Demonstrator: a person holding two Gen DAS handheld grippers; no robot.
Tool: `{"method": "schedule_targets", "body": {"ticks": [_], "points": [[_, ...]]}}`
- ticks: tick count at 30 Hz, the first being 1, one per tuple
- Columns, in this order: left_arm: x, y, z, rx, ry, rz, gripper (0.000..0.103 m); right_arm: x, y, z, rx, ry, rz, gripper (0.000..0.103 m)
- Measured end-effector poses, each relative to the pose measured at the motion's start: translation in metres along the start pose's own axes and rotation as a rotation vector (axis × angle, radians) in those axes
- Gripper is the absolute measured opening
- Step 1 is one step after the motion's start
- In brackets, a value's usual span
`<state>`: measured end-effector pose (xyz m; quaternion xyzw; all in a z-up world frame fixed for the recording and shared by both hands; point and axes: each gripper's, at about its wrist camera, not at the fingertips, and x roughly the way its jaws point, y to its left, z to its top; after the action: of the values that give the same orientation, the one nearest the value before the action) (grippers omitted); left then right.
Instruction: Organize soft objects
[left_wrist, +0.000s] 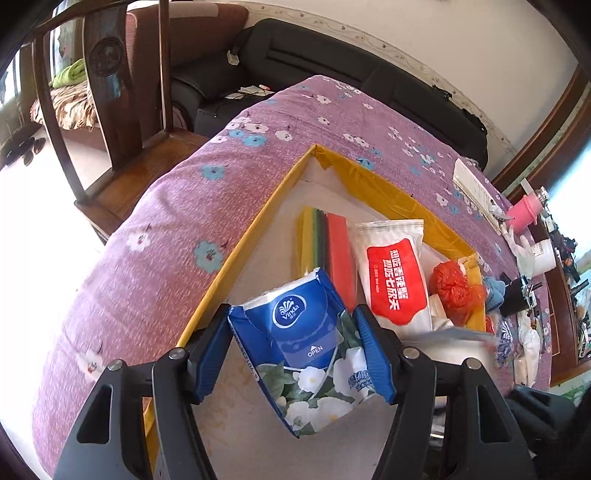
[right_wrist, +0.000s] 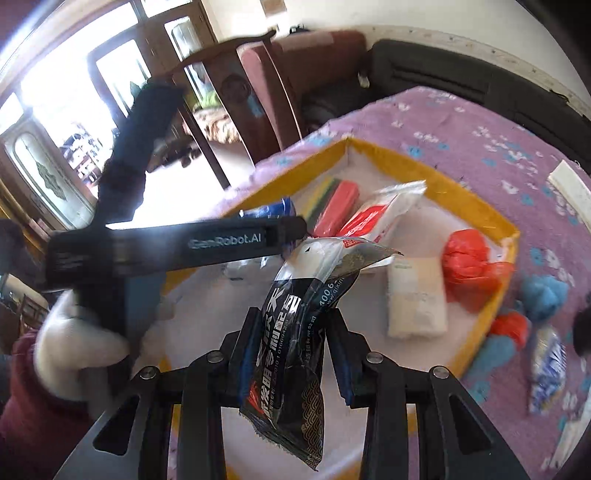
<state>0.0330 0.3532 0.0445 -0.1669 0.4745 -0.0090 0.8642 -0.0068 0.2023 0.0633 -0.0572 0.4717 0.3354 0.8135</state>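
My left gripper (left_wrist: 291, 350) is shut on a blue Vinda tissue pack (left_wrist: 306, 343) and holds it over the near left part of the yellow-rimmed tray (left_wrist: 236, 251). My right gripper (right_wrist: 291, 354) is shut on a black and silver snack packet (right_wrist: 295, 350) above the tray (right_wrist: 461, 195). In the tray lie coloured sponges (left_wrist: 325, 240), a white packet with a red label (left_wrist: 395, 273) and a red plastic bag (left_wrist: 454, 284). The left gripper's body (right_wrist: 177, 247) crosses the right wrist view.
The tray sits on a purple flowered cloth (left_wrist: 155, 236). Outside the tray at the right lie blue cloth (right_wrist: 543, 295), a red bag (right_wrist: 509, 326) and a blue-white packet (right_wrist: 546, 365). A wooden chair (left_wrist: 110, 110) stands at the left, a black sofa (left_wrist: 332, 55) behind.
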Motion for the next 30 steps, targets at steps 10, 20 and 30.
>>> {"method": "schedule_targets", "body": {"ticks": [10, 20, 30], "points": [[-0.020, 0.008, -0.002, -0.074, -0.038, -0.063, 0.074, 0.021, -0.017, 0.006, 0.029, 0.006, -0.032, 0.065], [-0.075, -0.043, -0.022, 0.020, -0.177, -0.043, 0.087, -0.081, -0.056, -0.022, 0.100, -0.198, -0.097, 0.083], [-0.063, -0.151, -0.056, 0.212, -0.108, -0.164, 0.088, -0.176, -0.194, -0.108, 0.416, -0.313, -0.336, 0.094]]}}
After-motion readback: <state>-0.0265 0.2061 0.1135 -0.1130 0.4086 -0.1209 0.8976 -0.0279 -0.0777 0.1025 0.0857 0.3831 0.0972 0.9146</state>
